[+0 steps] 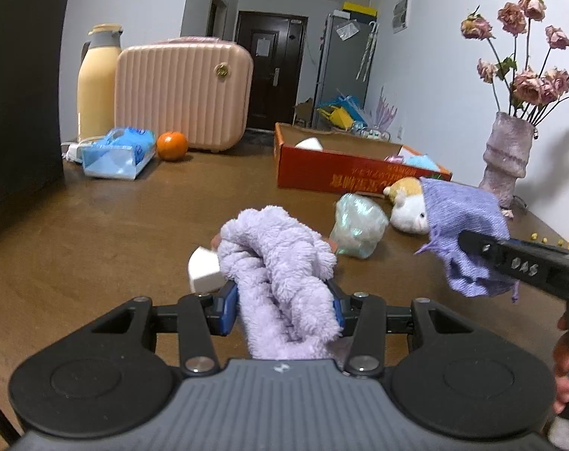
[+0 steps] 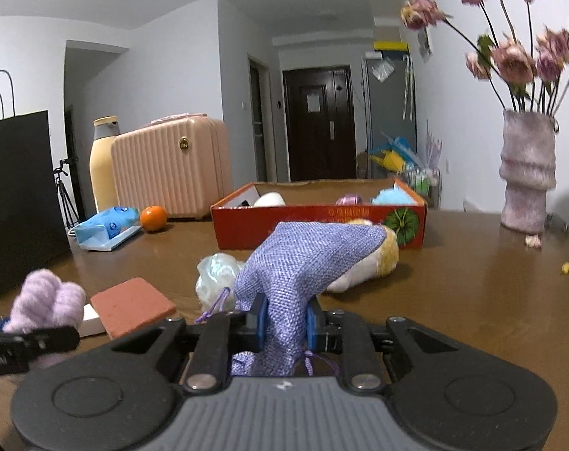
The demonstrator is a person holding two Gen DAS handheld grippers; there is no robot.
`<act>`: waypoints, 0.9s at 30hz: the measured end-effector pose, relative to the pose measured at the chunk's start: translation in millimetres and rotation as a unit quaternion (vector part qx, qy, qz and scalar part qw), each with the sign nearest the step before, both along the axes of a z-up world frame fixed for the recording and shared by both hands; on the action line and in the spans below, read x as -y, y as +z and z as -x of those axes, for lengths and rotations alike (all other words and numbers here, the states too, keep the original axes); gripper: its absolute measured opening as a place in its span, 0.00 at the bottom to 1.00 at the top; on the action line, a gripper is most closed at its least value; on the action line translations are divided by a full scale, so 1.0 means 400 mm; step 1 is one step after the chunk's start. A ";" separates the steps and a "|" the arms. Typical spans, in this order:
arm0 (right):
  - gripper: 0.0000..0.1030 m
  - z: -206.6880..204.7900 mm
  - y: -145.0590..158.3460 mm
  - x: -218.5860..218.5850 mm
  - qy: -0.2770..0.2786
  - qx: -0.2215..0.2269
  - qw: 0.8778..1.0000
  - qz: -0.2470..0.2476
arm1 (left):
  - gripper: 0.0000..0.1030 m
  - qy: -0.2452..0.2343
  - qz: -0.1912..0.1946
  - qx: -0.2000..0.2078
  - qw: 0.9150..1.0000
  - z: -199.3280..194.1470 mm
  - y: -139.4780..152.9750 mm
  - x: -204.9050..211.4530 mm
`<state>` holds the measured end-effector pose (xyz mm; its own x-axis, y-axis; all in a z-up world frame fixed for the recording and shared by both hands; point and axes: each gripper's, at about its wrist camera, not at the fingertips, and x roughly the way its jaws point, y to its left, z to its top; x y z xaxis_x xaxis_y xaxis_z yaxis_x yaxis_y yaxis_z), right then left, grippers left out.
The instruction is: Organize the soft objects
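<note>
Already in hand: left gripper [image 1: 282, 306] is clamped on a fluffy lilac cloth [image 1: 280, 263]; right gripper [image 2: 283, 325] is pinched tight on a woven purple pouch [image 2: 303, 259], both near, above the table.
Left on the table: a pearly plastic bundle [image 1: 357, 227] and a plush toy [image 1: 406, 205], mid-distance, right of centre.
Done: the red box [image 2: 314, 221] beyond holds a white item, a pink one and a blue one; roughly half sorted, I judge.
Surface: brown wooden table [image 1: 134, 225], glossy; tissue pack [image 1: 115, 152] and orange [image 1: 171, 145] far left.
Room: pink case [image 1: 183, 90], vase of dried roses [image 2: 527, 173] far right, dark door [image 2: 318, 124] farthest.
</note>
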<state>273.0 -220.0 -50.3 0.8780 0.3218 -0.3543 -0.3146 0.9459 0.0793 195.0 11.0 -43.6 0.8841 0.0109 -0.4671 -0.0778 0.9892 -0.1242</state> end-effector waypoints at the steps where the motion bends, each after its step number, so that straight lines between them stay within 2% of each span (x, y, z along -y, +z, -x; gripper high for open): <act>1: 0.19 -0.004 0.000 -0.001 0.000 0.004 1.000 0.002 | 0.44 -0.001 -0.001 0.002 1.000 -0.005 0.008 0.006; 15: 0.19 -0.104 0.014 0.050 -0.017 0.051 0.998 -0.013 | 0.44 -0.016 -0.009 0.016 1.000 -0.115 0.073 0.109; 24: 0.19 -0.211 0.025 0.085 -0.039 0.066 0.996 -0.034 | 0.44 -0.007 -0.011 0.030 0.999 -0.219 0.108 0.169; 27: 0.19 -0.244 0.027 0.096 -0.041 0.070 0.996 -0.039 | 0.44 0.010 -0.008 0.027 1.000 -0.263 0.111 0.188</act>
<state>370.7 -258.6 -39.4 0.9413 0.2693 -0.2037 -0.2501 0.9614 0.1151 300.3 -64.3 1.0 0.9077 0.0355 -0.4181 -0.0904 0.9896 -0.1123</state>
